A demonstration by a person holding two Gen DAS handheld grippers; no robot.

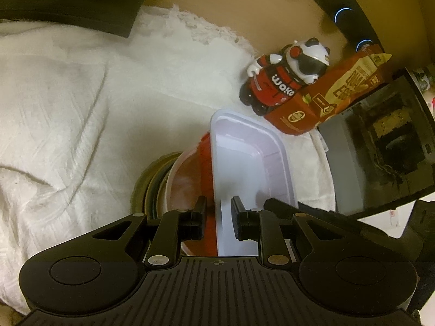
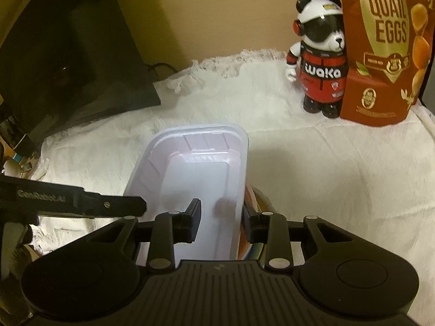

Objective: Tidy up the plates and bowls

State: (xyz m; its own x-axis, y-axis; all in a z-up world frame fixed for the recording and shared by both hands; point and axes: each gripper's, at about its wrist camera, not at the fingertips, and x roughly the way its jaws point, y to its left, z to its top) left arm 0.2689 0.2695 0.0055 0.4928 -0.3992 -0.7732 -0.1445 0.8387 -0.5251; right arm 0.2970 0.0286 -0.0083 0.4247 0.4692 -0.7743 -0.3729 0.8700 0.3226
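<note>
Both grippers point steeply down at the same pale rectangular plastic container [image 1: 250, 157], which sits at the lower centre of both views on a white woven cloth [image 1: 68, 108].

In the left wrist view, the left gripper [image 1: 217, 214] stands astride one long wall of the container: one finger is inside the tray and the other outside, over a red bowl [image 1: 202, 163]. The jaws are narrow and seem to clamp this wall. The red bowl lies under the container, and to the left of it the rims of more stacked dishes [image 1: 152, 182], greenish and dark, are visible.

In the right wrist view, the right gripper [image 2: 221, 221] is clenched on the opposite long wall, with its left finger inside the tray and its right finger outside. The other gripper's black arm enters this view from the left edge, reaching to the container's side. Under the container's right edge only a small strip of coloured rims [image 2: 257, 198] shows, so the stack is much clearer in the left view.

A panda figurine [image 2: 320, 62] in a red suit and a red quail-egg pouch [image 2: 380, 54] stand touching each other at the upper right. The pouch label is readable only in the right view. A dark glossy box [image 1: 380, 141] at the right edge shows only in the left view.
</note>
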